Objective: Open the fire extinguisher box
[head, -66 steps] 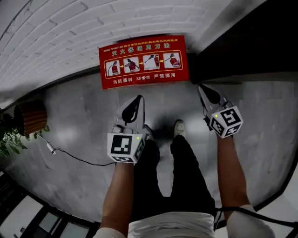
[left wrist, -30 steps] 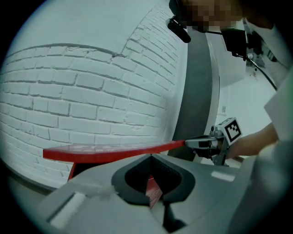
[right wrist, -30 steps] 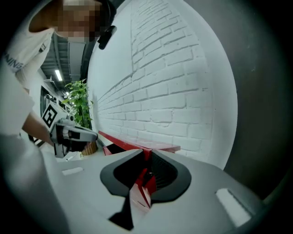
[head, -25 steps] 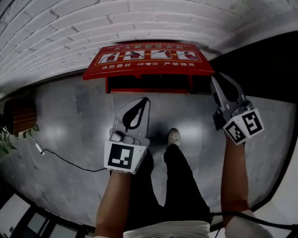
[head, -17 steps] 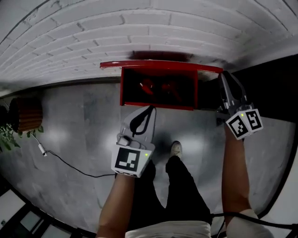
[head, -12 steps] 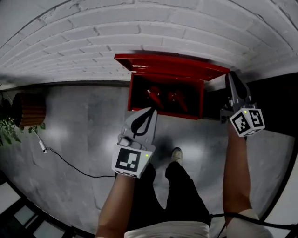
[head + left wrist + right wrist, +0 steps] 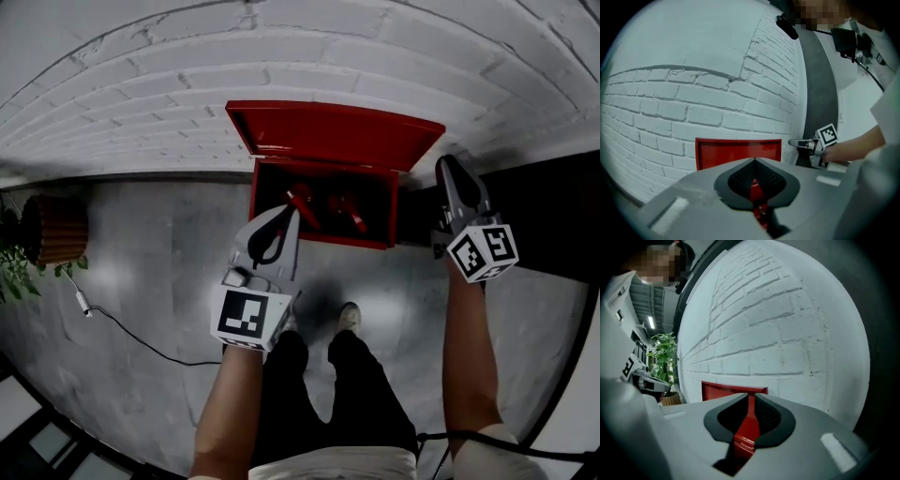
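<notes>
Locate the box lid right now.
Head view, top centre: the red lid stands raised against the white brick wall, directly above the open box.

Shadow fills the red metal fire extinguisher box [image 7: 323, 236], open against the white brick wall [image 7: 281, 56]. The red extinguishers [image 7: 328, 208] inside show only their tops, and their bodies are lost in the dark. The left gripper [image 7: 287, 216] covers part of the box's front edge. In the left gripper view, that gripper's grey body hides everything of the box below the raised red lid [image 7: 738, 151]. A narrow red strip [image 7: 750, 420] runs between the jaws of the right gripper [image 7: 751, 398]; whether they clamp it or merely frame it cannot be told. The green leafy plant [image 7: 11, 277] is cut off by the left edge, and the person [image 7: 347, 394] by the bottom edge at the waist.
</notes>
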